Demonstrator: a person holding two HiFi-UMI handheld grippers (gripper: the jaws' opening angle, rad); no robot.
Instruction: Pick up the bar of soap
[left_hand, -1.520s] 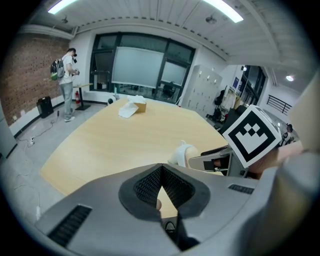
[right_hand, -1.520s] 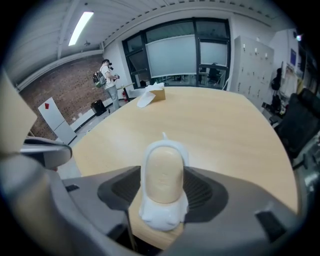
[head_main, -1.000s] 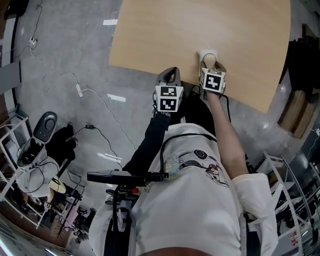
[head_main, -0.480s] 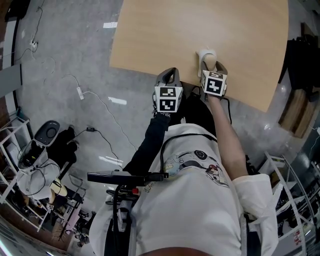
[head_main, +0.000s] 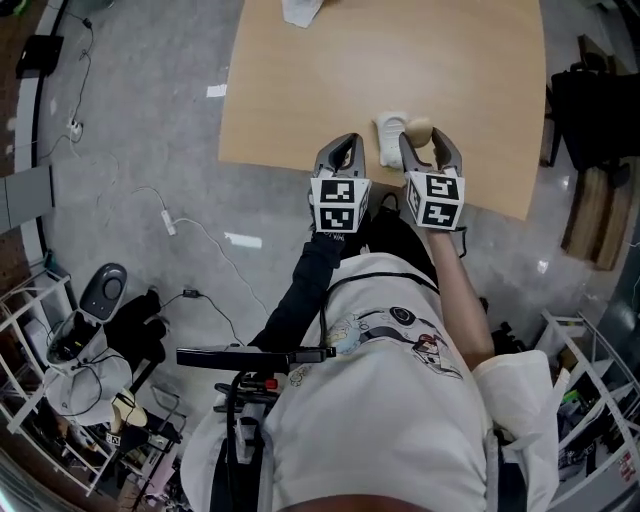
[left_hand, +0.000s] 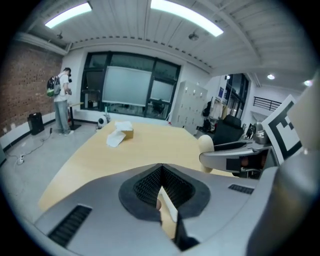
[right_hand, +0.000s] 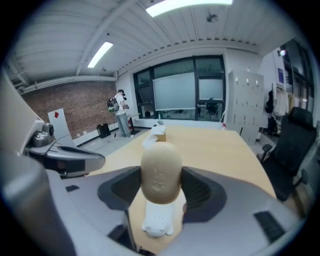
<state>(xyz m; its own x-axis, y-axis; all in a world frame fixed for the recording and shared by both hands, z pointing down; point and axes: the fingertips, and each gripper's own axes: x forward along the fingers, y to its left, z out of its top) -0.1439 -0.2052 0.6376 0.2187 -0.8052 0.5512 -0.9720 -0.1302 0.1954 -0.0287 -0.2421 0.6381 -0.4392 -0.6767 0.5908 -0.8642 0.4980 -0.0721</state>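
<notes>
A beige oval bar of soap (right_hand: 160, 171) is clamped upright between the jaws of my right gripper (right_hand: 160, 186). It hangs just above a white soap dish (right_hand: 158, 220) on the wooden table (head_main: 470, 80). From the head view the soap (head_main: 419, 128) sits in the right gripper (head_main: 426, 140), just right of the dish (head_main: 390, 130). My left gripper (head_main: 340, 152) hovers at the table's near edge, shut with nothing in it. In the left gripper view its jaws (left_hand: 162, 192) meet at the tips, and the soap (left_hand: 205, 145) shows to the right.
A tissue box with a white tissue (head_main: 300, 10) stands at the table's far end, also visible as the box (left_hand: 120, 134) in the left gripper view. A person (left_hand: 60, 100) stands far off by the brick wall. Cables (head_main: 190, 225) lie on the floor left of the table.
The soap, earlier over the dish, now sits clear of it to the right in the right gripper. The head camera has shifted, showing more of the table's far end.
</notes>
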